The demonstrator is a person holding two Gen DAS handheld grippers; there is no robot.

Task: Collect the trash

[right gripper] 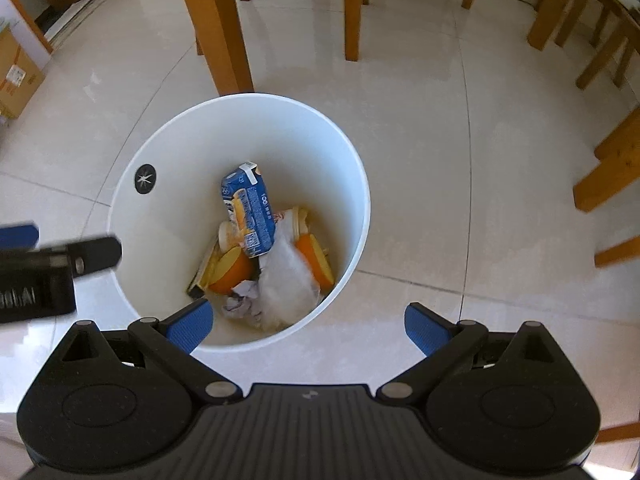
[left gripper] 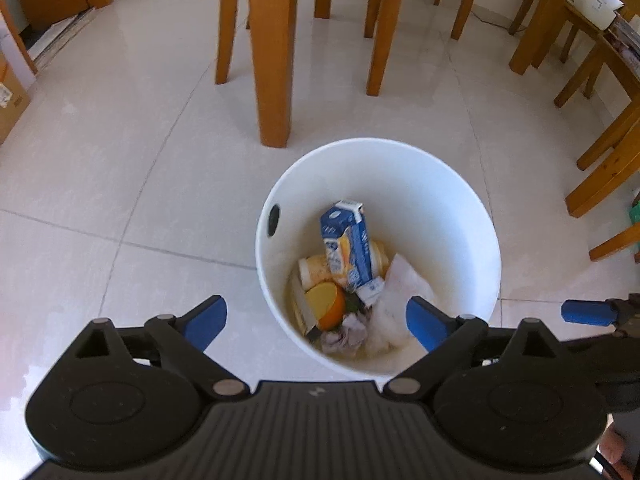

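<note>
A white round bin point(left gripper: 400, 168) point(right gripper: 328, 148) stands on the tiled floor, seen from above in both wrist views. Inside lie a blue drink carton point(left gripper: 348, 240) point(right gripper: 250, 204), orange halves point(left gripper: 326, 306) point(right gripper: 232, 270), a pale cup point(left gripper: 316, 268), crumpled paper point(left gripper: 346, 334) point(right gripper: 242, 300) and a white plastic wrap point(left gripper: 400, 292) point(right gripper: 286, 284). My left gripper point(left gripper: 316, 322) hovers open over the bin's near rim, nothing between its fingers. My right gripper point(right gripper: 308, 326) is open too, just right of the bin's near edge, empty. The left gripper's finger point(right gripper: 96, 256) shows at the right wrist view's left edge.
Wooden table and chair legs point(left gripper: 272, 60) point(right gripper: 216, 24) stand just beyond the bin. More chairs point(left gripper: 600, 80) line the right side. A cardboard box point(right gripper: 16, 76) sits at far left. Bare tile floor point(left gripper: 120, 160) lies left and right of the bin.
</note>
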